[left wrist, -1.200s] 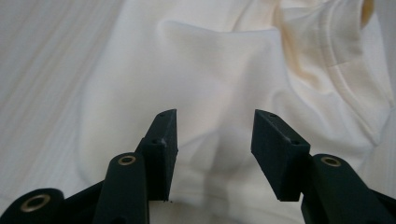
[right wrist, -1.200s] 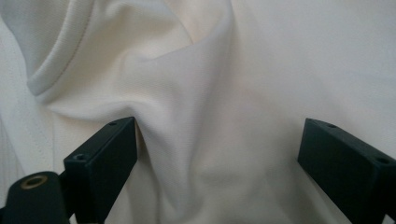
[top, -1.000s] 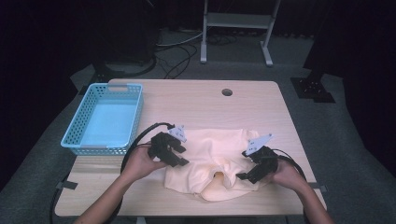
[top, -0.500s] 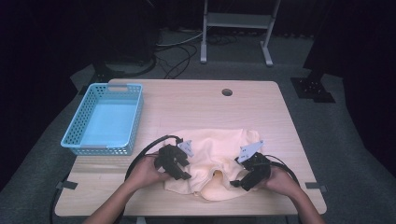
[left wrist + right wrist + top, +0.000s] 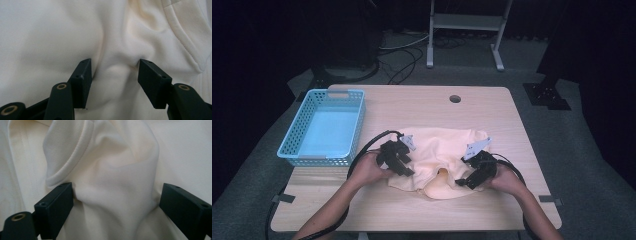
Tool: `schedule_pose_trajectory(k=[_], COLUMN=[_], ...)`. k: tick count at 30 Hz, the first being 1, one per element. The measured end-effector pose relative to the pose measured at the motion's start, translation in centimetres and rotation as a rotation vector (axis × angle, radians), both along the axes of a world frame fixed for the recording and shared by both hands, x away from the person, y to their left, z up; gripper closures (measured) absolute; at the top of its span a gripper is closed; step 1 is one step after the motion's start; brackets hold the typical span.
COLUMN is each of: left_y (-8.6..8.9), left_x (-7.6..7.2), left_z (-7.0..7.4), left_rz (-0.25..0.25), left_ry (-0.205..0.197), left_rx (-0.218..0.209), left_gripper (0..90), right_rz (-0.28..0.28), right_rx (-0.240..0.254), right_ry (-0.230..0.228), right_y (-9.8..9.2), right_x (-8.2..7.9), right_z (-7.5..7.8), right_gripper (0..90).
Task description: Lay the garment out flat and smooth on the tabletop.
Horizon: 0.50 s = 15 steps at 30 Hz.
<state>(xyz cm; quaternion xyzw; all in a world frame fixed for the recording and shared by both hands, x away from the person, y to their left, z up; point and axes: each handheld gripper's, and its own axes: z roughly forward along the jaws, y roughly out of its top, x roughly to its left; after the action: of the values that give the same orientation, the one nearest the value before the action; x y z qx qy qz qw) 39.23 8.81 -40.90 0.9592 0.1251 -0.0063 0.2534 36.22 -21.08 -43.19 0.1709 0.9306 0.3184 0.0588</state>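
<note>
A cream garment (image 5: 437,150) lies crumpled on the near half of the wooden table (image 5: 412,105). My left gripper (image 5: 404,169) presses down on its left part. In the left gripper view the jaws (image 5: 113,75) stand apart and have just been opening, and a low ridge of cloth (image 5: 50,37) bulges between them. My right gripper (image 5: 464,182) rests on the garment's right part. In the right gripper view its jaws (image 5: 116,200) stand wide open. A thick fold with a ribbed hem (image 5: 112,157) rises between them and brushes the left jaw.
A light blue plastic basket (image 5: 319,160) stands at the table's left side with nothing in it. A round cable hole (image 5: 455,98) sits near the far edge. Black cables trail from both grippers toward the near edge. A metal stand (image 5: 464,30) is on the floor beyond.
The right gripper has moved a little left, toward the middle of the garment. The left gripper has shifted slightly and sits lower on the cloth. The garment's near edge has bunched up.
</note>
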Motion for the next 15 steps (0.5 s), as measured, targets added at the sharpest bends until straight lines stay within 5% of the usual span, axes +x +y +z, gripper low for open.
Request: schedule_pose_trajectory(k=[6,15], left_y=[0.2,0.2], left_x=[-0.3,-3.8], left_z=[0.6,2.1], left_rz=[0.038,-0.006], left_ry=[0.014,0.000], left_rx=[-0.050,-0.117], left_gripper=[33.5,26.4], right_rz=[-0.024,-0.013], right_rx=[-0.002,0.051], right_ry=[-0.007,-0.067], right_y=[0.1,-0.6], right_x=[0.1,-3.2], right_z=[0.2,1.7], right_gripper=[11.0,13.1])
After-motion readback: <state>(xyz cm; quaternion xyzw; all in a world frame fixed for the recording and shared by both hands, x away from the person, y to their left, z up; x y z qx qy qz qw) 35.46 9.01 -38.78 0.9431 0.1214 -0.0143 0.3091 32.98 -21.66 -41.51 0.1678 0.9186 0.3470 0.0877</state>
